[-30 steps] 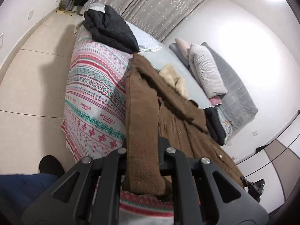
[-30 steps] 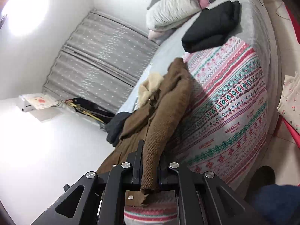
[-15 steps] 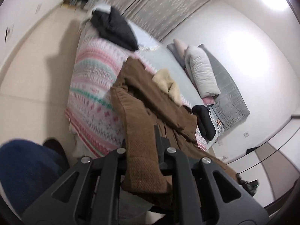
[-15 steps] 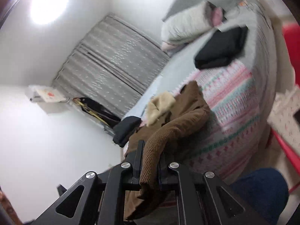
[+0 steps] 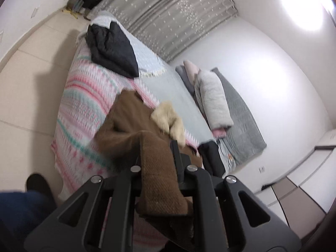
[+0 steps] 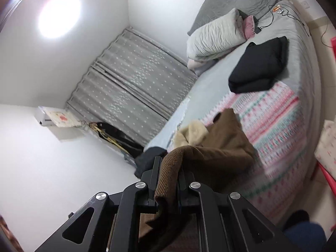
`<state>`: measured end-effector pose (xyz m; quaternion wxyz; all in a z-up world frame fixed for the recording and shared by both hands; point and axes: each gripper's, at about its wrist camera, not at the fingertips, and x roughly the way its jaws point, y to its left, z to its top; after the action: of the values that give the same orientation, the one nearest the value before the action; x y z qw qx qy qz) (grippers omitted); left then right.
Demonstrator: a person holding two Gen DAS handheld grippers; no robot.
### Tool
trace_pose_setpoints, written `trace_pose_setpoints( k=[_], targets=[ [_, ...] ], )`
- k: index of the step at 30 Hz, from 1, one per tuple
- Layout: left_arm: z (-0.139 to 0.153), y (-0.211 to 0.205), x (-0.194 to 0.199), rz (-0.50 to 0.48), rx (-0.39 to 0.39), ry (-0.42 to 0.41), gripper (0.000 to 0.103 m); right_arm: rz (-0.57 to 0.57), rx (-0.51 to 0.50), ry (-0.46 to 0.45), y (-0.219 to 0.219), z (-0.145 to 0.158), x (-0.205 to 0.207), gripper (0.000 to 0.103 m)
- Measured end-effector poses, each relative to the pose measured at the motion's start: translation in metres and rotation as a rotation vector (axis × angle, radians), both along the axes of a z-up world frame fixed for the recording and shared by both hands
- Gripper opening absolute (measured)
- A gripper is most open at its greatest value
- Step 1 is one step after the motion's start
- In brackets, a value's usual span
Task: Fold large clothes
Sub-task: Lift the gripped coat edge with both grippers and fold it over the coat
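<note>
Gripping the brown coat [image 5: 161, 174] with both tools, we have its thick woven cloth pinched between the jaws of the left gripper [image 5: 159, 168] and, at another part of the garment, between the jaws of the right gripper [image 6: 168, 178]. Both held parts are raised off the bed [image 6: 210, 88], while the rest of the coat trails down onto the patterned pink blanket [image 5: 84, 109], its cream fur collar [image 5: 168, 117] lying by the grey sheet. A black jacket [image 5: 111, 48] lies folded farther along the bed, and a grey pillow [image 6: 216, 35] sits by the headboard.
</note>
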<state>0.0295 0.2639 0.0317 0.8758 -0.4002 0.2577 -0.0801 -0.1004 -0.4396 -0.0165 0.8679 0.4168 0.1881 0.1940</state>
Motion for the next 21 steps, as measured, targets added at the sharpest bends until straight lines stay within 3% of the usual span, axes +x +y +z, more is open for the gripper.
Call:
trace_pose_setpoints(
  k=[7, 13, 17, 21],
  targets=[
    [0.017, 0.007, 0.101, 0.091, 0.053, 0.034, 0.014, -0.027, 0.051, -0.036, -0.003, 0.029, 0.098, 0.01],
    [0.014, -0.007, 0.212, 0.141, 0.128, 0.136, 0.014, -0.067, 0.049, 0.057, -0.009, 0.037, 0.224, 0.011],
    [-0.001, -0.026, 0.29, 0.161, 0.238, 0.221, 0.014, -0.104, 0.058, 0.165, -0.016, 0.019, 0.312, 0.011],
    [-0.038, -0.039, 0.37, 0.138, 0.297, 0.331, 0.015, -0.153, 0.069, 0.297, -0.024, -0.025, 0.392, 0.011]
  ],
)
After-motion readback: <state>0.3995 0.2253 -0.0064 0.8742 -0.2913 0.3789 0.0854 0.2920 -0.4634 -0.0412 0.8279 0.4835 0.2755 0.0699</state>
